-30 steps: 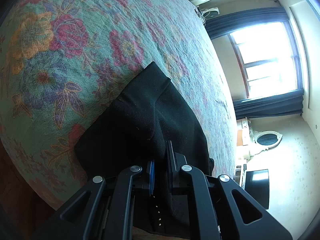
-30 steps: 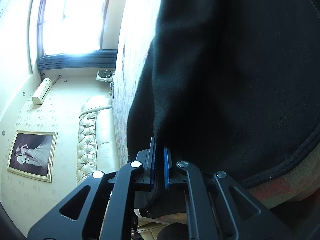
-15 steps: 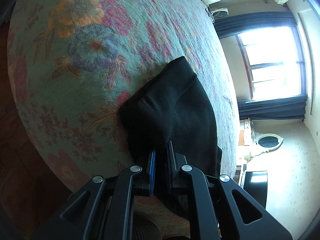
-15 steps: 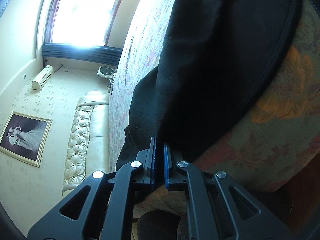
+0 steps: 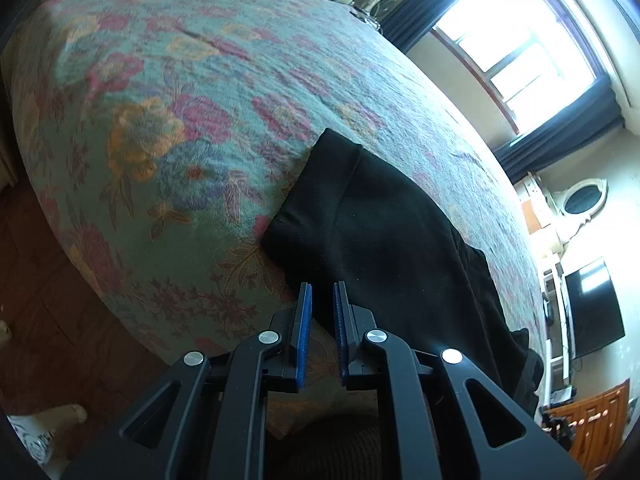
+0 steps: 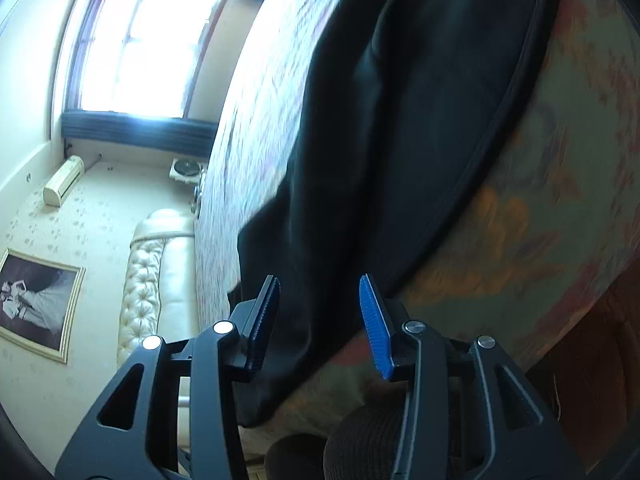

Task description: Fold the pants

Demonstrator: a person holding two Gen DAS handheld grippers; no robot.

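Note:
Black pants (image 5: 392, 240) lie folded along the near edge of a floral bedspread (image 5: 160, 120), one end hanging over the side. My left gripper (image 5: 322, 286) sits just off the cloth's lower edge. Its jaws are opening by a narrow slit, and only bedspread shows through it. In the right wrist view the pants (image 6: 400, 120) drape over the bed's corner (image 6: 520, 240). My right gripper (image 6: 319, 280) is opening, its blue pads well apart. The hanging cloth lies between and beyond the pads, and neither presses on it.
A cream tufted headboard (image 6: 156, 280) stands at the bed's far end, under a bright window (image 5: 520, 40) with dark curtains. Dark wooden floor (image 5: 40, 300) runs beside the bed, and a person's foot (image 5: 72, 412) rests on it. A black screen (image 5: 592, 312) stands by the far wall.
Both grippers let go of the pants and drew back from the bed's edge. The right jaws spread wide; the left ones barely parted, and that view rolled.

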